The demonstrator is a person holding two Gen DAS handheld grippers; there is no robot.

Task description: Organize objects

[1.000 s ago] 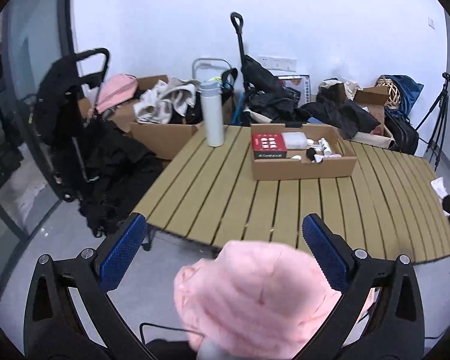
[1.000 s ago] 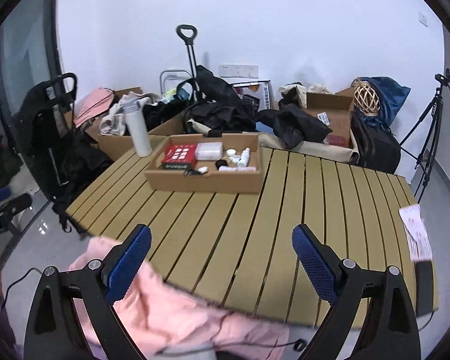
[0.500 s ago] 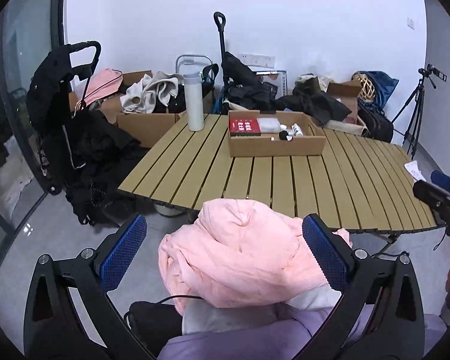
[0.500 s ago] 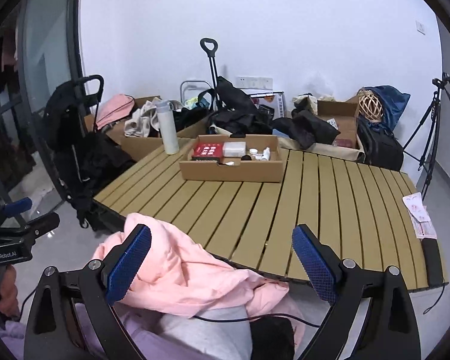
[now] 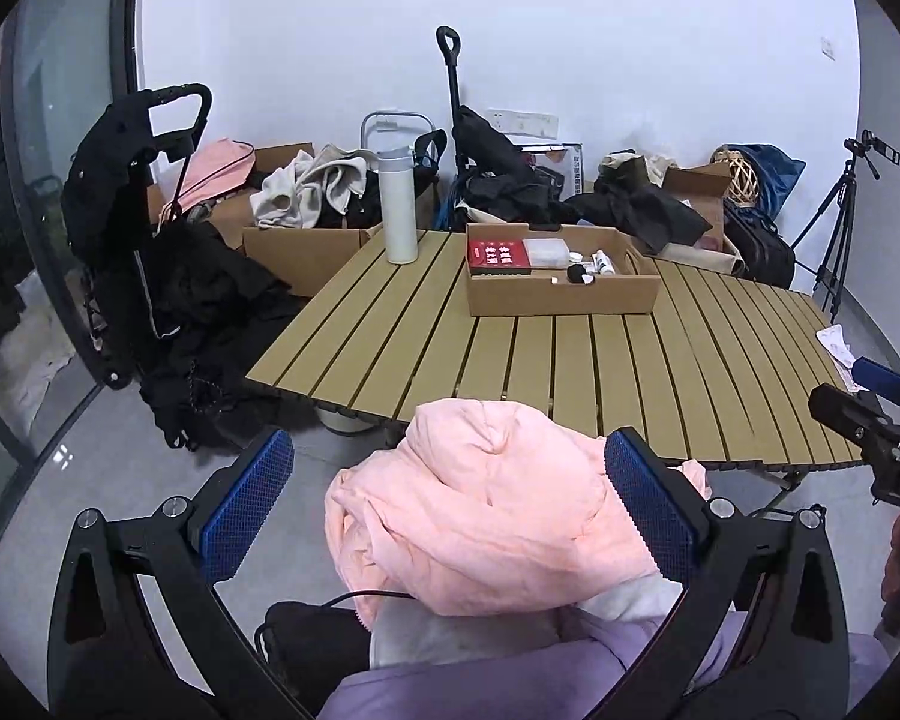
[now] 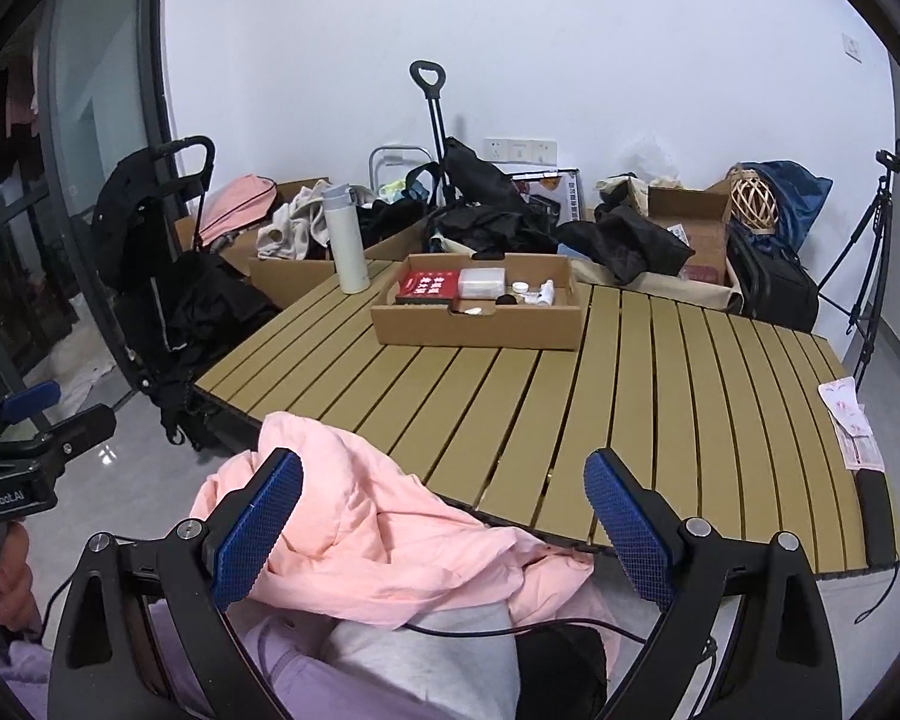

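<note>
"GenRobot.AI" is printed on the left gripper (image 6: 36,420); the red box's (image 5: 499,254) white characters are unreadable.

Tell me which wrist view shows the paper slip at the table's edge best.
The right wrist view: the paper slip lies in full on the table near its right edge. The left wrist view catches only part of it, with the right gripper in front.

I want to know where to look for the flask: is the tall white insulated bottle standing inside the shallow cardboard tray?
No, the tall white insulated bottle stands upright on the slatted wooden table, left of the shallow cardboard tray.
</note>
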